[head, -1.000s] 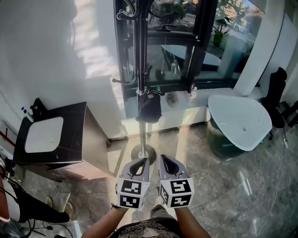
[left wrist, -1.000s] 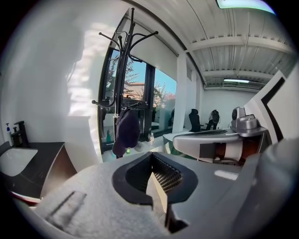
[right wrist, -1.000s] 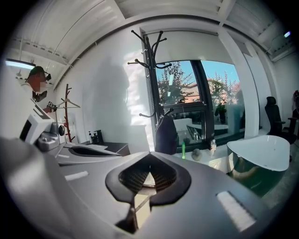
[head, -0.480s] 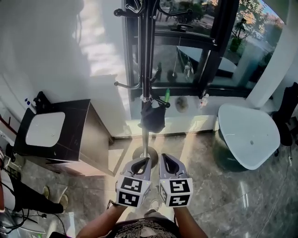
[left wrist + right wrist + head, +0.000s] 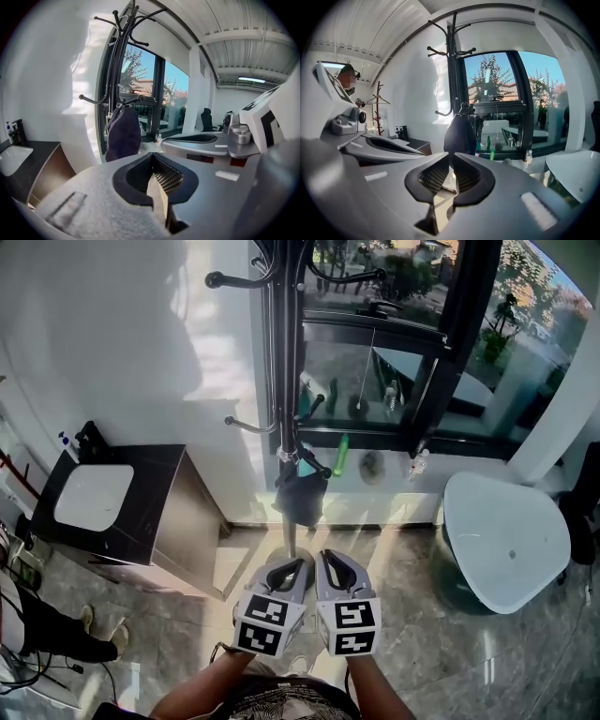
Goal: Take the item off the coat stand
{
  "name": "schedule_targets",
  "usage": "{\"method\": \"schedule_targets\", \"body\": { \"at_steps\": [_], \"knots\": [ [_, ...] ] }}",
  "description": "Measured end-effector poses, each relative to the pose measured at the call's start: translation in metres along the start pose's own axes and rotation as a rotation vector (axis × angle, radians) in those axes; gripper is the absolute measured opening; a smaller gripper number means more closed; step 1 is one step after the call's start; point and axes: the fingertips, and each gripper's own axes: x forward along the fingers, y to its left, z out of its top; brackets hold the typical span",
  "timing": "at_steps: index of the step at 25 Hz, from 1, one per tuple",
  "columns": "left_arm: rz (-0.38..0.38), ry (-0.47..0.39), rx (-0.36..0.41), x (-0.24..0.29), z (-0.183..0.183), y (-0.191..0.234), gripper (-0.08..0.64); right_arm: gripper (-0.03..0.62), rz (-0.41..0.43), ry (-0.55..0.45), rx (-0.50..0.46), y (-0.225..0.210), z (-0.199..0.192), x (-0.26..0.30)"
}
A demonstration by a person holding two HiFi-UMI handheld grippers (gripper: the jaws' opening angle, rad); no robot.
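Note:
A black coat stand (image 5: 286,381) rises in front of the window. A dark bag (image 5: 300,493) hangs from one of its low hooks. Both grippers are held side by side near my body, below the bag and well short of it. The left gripper (image 5: 292,566) is shut and empty. The right gripper (image 5: 326,559) has its jaws opening, a thin gap at the tips and nothing between them. The left gripper view shows the bag (image 5: 123,136) beyond the closed tips (image 5: 152,155). In the right gripper view the bag (image 5: 461,133) hangs just past the tips (image 5: 451,155).
A black cabinet with a white basin (image 5: 94,498) stands at the left against the wall. A round white table (image 5: 506,531) is at the right. A green bottle (image 5: 341,454) rests on the window sill. A person's leg (image 5: 47,634) shows at the lower left.
The view has shifted toward the stand, whose upper hooks now show more. The grippers stay side by side, a little nearer the stand's base.

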Motion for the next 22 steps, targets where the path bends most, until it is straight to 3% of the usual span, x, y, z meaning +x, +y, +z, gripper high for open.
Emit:
{"method": "schedule_targets", "body": {
  "at_steps": [12,22],
  "knots": [
    [0.070,-0.003,-0.029,0.018,0.001,0.022,0.006,0.060,0.038,0.021,-0.066,-0.017,0.002,0.039],
    [0.101,0.009,-0.008,0.034,0.006,0.051,0.006,0.128,0.043,0.053,-0.077,-0.031,0.003,0.091]
  ]
}}
